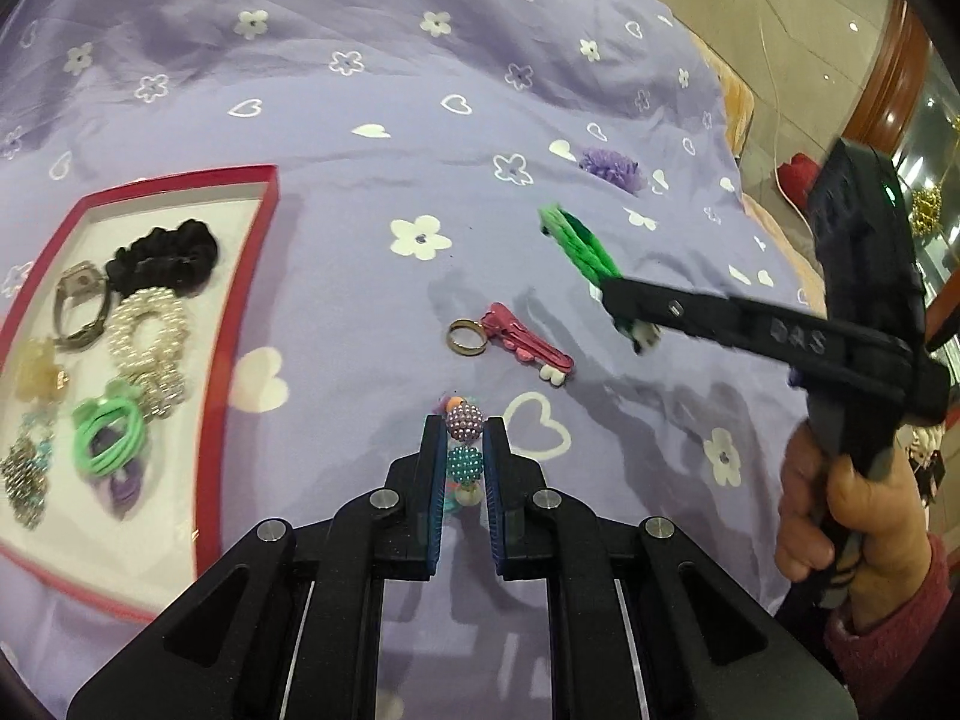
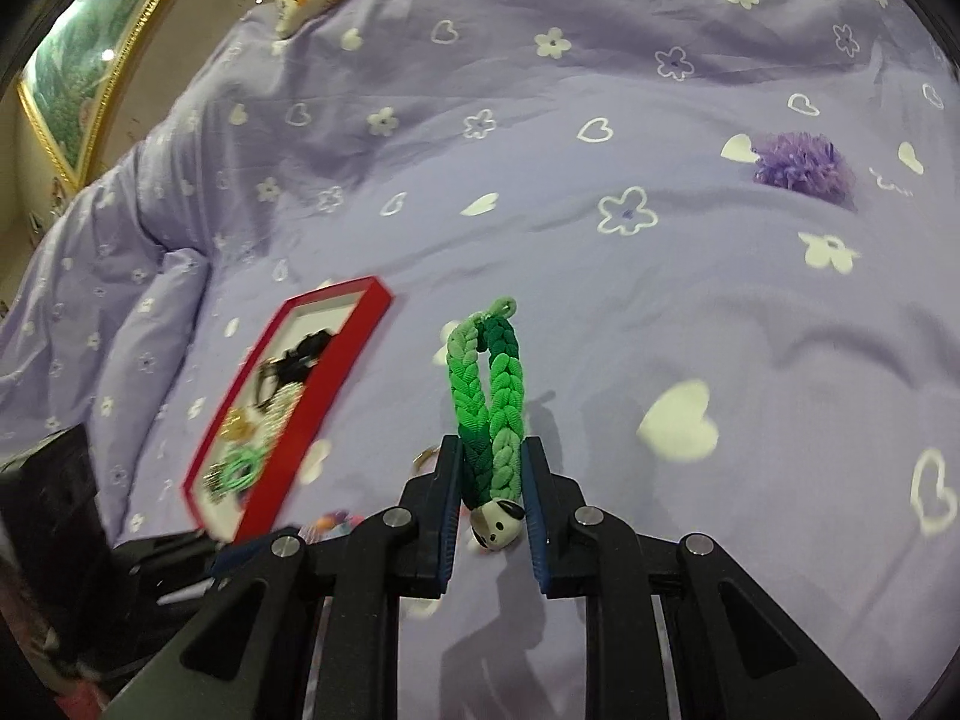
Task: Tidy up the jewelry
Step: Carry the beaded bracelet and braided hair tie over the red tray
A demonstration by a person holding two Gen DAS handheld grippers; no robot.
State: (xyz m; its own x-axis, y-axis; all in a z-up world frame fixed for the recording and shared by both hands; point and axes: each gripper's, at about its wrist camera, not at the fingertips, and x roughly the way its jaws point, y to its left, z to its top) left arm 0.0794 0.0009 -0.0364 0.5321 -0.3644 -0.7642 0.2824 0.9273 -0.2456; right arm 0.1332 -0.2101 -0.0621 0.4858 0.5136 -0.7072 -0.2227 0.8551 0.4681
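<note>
My left gripper is shut on a beaded hair tie with purple and teal bead balls, low over the purple bedspread. My right gripper is shut on a green braided bracelet with a panda charm, held above the bed; it also shows in the left wrist view. A red-rimmed box at the left holds a black scrunchie, a pearl bracelet, a green hair tie and other pieces. A gold ring and a pink hair clip lie on the bedspread.
A purple fluffy scrunchie lies farther back on the bedspread; it also shows in the right wrist view. The bed edge and the tiled floor are at the right. A framed picture stands at the far left.
</note>
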